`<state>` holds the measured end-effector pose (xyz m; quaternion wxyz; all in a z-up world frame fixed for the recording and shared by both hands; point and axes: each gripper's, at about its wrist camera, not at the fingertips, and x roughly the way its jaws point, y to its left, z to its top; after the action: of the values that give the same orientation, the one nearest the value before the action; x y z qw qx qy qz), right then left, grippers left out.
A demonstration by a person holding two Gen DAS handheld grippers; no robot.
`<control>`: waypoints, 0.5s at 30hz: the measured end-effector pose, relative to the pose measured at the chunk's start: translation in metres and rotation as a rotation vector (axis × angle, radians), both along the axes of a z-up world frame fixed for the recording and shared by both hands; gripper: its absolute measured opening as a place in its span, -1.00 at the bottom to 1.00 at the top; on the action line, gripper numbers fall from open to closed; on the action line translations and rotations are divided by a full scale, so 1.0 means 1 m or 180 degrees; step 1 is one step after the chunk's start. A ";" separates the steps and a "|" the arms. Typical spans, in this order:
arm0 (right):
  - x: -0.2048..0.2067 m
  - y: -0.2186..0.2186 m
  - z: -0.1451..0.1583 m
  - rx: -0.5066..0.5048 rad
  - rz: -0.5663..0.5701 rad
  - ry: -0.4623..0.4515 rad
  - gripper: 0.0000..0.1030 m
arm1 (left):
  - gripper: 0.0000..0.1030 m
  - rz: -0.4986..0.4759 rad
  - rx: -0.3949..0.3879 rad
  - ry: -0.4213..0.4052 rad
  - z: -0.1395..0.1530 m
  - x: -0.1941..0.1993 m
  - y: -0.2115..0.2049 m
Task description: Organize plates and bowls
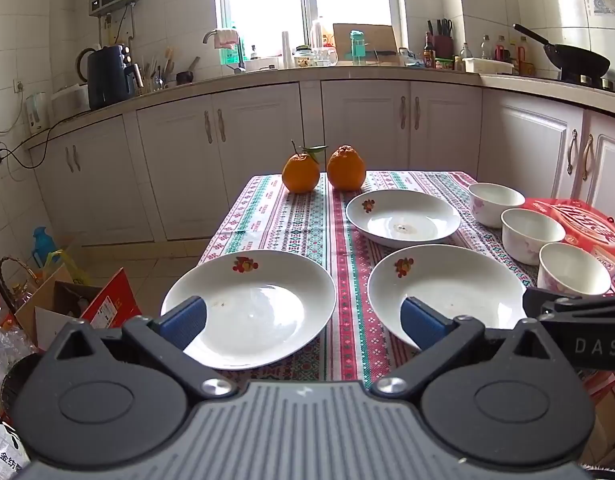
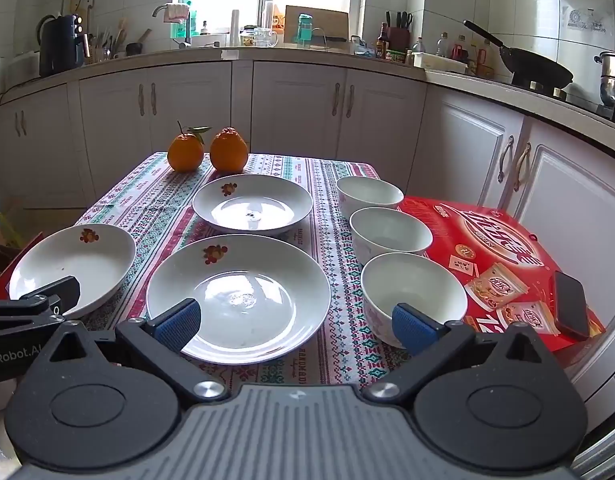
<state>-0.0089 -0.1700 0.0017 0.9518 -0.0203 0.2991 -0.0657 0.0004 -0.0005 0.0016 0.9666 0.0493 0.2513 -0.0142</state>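
Three white plates with a small fruit print lie apart on the patterned tablecloth: a near-left plate [image 1: 259,300], a near-middle plate [image 1: 459,288] and a far plate [image 1: 403,216]. To their right, three white bowls with pink flowers stand in a row: far bowl [image 2: 369,196], middle bowl [image 2: 389,232], near bowl [image 2: 413,288]. My left gripper [image 1: 303,320] hovers open at the near edge, between the two near plates, holding nothing. My right gripper [image 2: 295,322] is open too, its left pad over the near-middle plate [image 2: 239,296] and its right pad in front of the near bowl.
Two oranges [image 1: 301,172] [image 1: 346,168] sit at the table's far edge. A red snack box [image 2: 507,248] with a black phone [image 2: 571,304] on it lies right of the bowls. Cardboard boxes and bags [image 1: 87,304] crowd the floor at left. Kitchen cabinets [image 1: 267,152] stand beyond.
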 end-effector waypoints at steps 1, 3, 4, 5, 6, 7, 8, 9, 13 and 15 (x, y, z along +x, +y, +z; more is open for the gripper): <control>0.000 0.000 0.000 0.0000 0.0001 0.0000 1.00 | 0.99 0.0000 -0.0003 0.0002 0.000 0.000 0.000; 0.000 0.000 0.000 -0.0003 -0.0001 0.0000 1.00 | 0.99 -0.0001 -0.0004 0.0002 0.000 0.000 0.000; 0.000 0.000 0.000 -0.0001 0.0000 -0.0002 1.00 | 0.99 0.0000 -0.0006 0.0004 -0.001 -0.002 0.000; 0.000 0.000 0.000 -0.0002 0.0001 0.0001 1.00 | 0.99 0.0002 -0.0004 0.0006 -0.001 -0.003 0.000; 0.000 0.000 0.001 0.0001 0.0001 0.0004 1.00 | 0.99 0.0003 -0.0002 0.0008 -0.001 -0.003 -0.001; 0.000 0.000 0.001 0.0001 0.0001 0.0005 1.00 | 0.99 -0.0002 -0.0003 0.0012 0.000 -0.002 -0.001; 0.000 -0.001 0.001 -0.0001 0.0000 0.0006 1.00 | 0.99 -0.0002 -0.0004 0.0013 0.000 -0.002 -0.001; 0.000 -0.001 0.001 -0.0002 -0.0001 0.0005 1.00 | 0.99 -0.0004 -0.0005 0.0013 -0.001 -0.001 -0.001; 0.001 0.000 0.000 -0.0005 0.0000 0.0004 1.00 | 0.99 -0.0004 -0.0007 0.0014 -0.001 -0.001 -0.001; 0.000 0.000 0.000 -0.0006 0.0000 0.0004 1.00 | 0.99 -0.0004 -0.0010 0.0015 -0.001 -0.001 -0.001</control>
<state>-0.0084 -0.1699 0.0020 0.9516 -0.0212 0.2995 -0.0660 -0.0010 -0.0011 0.0002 0.9660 0.0479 0.2534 -0.0153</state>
